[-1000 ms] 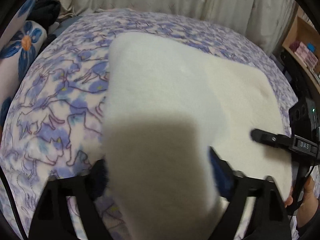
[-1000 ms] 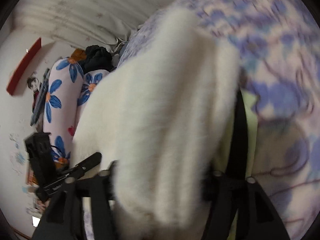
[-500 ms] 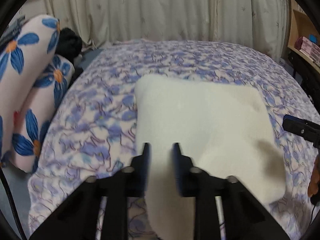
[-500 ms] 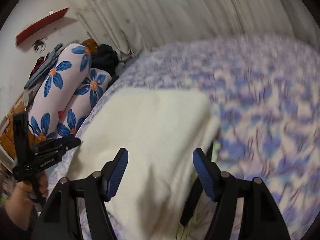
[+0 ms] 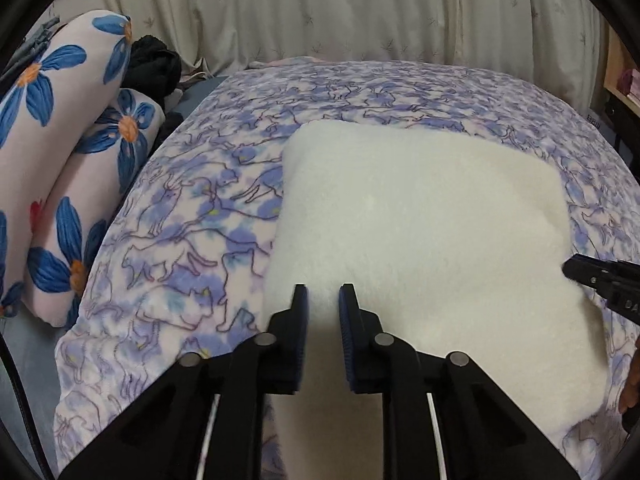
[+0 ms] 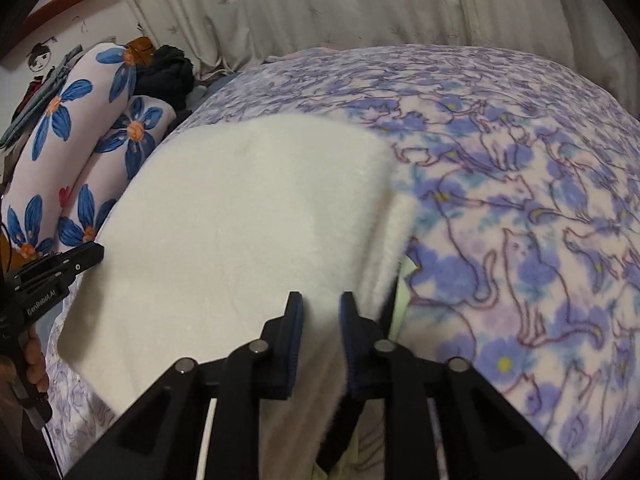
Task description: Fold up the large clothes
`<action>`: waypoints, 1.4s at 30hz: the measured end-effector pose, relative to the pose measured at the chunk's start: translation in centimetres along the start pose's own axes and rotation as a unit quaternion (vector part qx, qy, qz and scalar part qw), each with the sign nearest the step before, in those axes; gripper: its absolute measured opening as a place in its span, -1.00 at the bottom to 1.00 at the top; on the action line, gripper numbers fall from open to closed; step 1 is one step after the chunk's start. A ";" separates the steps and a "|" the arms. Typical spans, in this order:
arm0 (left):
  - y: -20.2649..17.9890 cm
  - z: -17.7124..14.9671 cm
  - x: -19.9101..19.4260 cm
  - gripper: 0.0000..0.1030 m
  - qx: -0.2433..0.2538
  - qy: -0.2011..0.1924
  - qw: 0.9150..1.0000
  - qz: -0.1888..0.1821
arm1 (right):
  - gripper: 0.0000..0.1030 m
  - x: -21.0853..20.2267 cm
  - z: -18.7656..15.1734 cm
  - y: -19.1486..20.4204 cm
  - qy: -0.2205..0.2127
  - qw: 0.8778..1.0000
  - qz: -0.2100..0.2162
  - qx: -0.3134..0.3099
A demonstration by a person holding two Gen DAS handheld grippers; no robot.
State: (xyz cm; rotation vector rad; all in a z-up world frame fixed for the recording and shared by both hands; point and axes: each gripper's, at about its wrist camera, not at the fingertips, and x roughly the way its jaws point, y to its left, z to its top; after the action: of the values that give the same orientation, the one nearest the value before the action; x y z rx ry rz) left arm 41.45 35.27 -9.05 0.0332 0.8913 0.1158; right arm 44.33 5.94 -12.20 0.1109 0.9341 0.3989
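Observation:
A white fleece garment (image 5: 420, 220) lies folded into a rough rectangle on the bed; it also shows in the right wrist view (image 6: 248, 216). My left gripper (image 5: 323, 300) hovers over its near left edge, fingers close together with a narrow gap and nothing between them. My right gripper (image 6: 320, 308) hovers over its near right edge, fingers likewise close together with nothing between them. Each gripper appears at the side of the other's view, the right one in the left wrist view (image 5: 600, 280), the left one in the right wrist view (image 6: 52, 276).
The bed has a purple cat-print blanket (image 5: 192, 208). Blue-flowered pillows (image 5: 60, 140) and dark clothes (image 5: 154, 64) lie at the left. A curtain (image 5: 340, 8) hangs behind. A shelf (image 5: 624, 80) stands at the right.
Both grippers let go of the white garment and pulled back. The lifted fold now lies flat on the garment. The fingers of both have come close together.

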 end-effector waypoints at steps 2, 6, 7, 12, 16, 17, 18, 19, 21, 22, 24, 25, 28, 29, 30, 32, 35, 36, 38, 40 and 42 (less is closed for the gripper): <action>0.2 -0.3 -0.6 -0.44 -0.026 0.002 1.000 -0.016 | -0.61 -1.1 -0.2 -0.2 0.002 1.000 0.007 0.012; 0.2 -1.3 -2.9 0.09 -0.056 0.003 0.998 -0.039 | -0.61 -3.9 -0.8 0.2 0.001 1.000 0.020 0.010; 0.0 -1.6 -3.9 0.10 -0.056 -0.002 0.997 -0.044 | -0.61 -5.1 -1.2 0.4 -0.001 1.000 0.021 0.006; -0.9 -2.8 -9.7 0.62 -0.066 -0.029 0.996 -0.053 | -0.60 -10.0 -2.6 1.1 0.001 0.999 0.036 0.004; -2.3 -3.6 -14.5 0.78 -0.057 -0.042 0.996 -0.045 | -0.46 -14.0 -4.0 1.6 0.000 0.999 0.041 0.007; -2.6 -3.9 -15.5 0.83 -0.058 -0.040 0.997 -0.041 | -0.38 -15.1 -4.5 1.7 -0.002 0.999 0.042 0.007; -3.0 -4.2 -16.7 0.83 -0.060 -0.043 0.996 -0.046 | -0.31 -16.3 -5.0 1.9 -0.006 0.999 0.041 0.006; -3.3 -4.5 -17.6 0.84 -0.062 -0.045 0.996 -0.054 | -0.29 -17.2 -5.5 2.0 -0.007 0.999 0.039 0.005; -4.0 -5.5 -19.7 0.98 -0.069 -0.048 0.994 -0.069 | -0.25 -19.1 -6.7 2.2 -0.009 0.999 0.032 0.001; -4.4 -6.0 -20.7 0.99 -0.071 -0.052 0.993 -0.074 | -0.23 -20.1 -7.4 2.3 -0.009 1.000 0.026 -0.001; -5.4 -7.2 -22.5 0.99 -0.071 -0.058 0.993 -0.080 | -0.13 -21.8 -8.8 2.2 -0.011 1.000 0.019 -0.004; -5.9 -7.7 -23.2 0.99 -0.070 -0.059 0.993 -0.080 | -0.11 -22.5 -9.4 2.2 -0.012 1.000 0.015 -0.005; -7.9 -9.8 -25.5 0.99 -0.062 -0.060 0.993 -0.080 | -0.04 -24.4 -11.6 1.6 -0.012 1.000 0.011 0.003; -8.5 -10.6 -26.2 0.99 -0.061 -0.062 0.993 -0.081 | 0.02 -25.1 -12.4 1.3 -0.014 1.000 0.011 0.007; -9.1 -11.2 -26.7 0.99 -0.060 -0.063 0.993 -0.081 | 0.09 -25.8 -13.1 1.1 -0.016 1.000 0.011 0.011; -10.4 -12.7 -27.6 0.99 -0.055 -0.063 0.993 -0.083 | 0.13 -26.8 -14.4 0.5 -0.020 1.000 0.010 0.017; -12.5 -14.7 -28.7 0.99 -0.037 -0.061 0.994 -0.081 | 0.15 -28.3 -16.7 -0.4 -0.026 0.999 0.000 0.025; -13.4 -15.4 -29.1 0.99 -0.030 -0.061 0.995 -0.077 | 0.15 -28.6 -17.4 -0.7 -0.026 0.999 -0.002 0.029; -15.1 -16.6 -29.9 0.99 -0.014 -0.062 0.995 -0.074 | 0.16 -29.2 -18.7 -1.2 -0.025 0.999 -0.011 0.035; -16.4 -17.7 -30.5 0.99 -0.005 -0.061 0.996 -0.070 | 0.18 -29.6 -19.8 -1.6 -0.024 0.999 -0.017 0.038; -17.4 -18.6 -31.0 0.99 -0.003 -0.056 0.996 -0.076 | 0.28 -30.2 -21.0 -2.1 -0.024 0.998 -0.024 0.044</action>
State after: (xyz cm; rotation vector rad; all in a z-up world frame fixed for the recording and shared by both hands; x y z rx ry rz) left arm 9.14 14.09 1.93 -0.0335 0.7788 -0.0243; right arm 12.16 -9.09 -2.30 0.1772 0.9050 0.3087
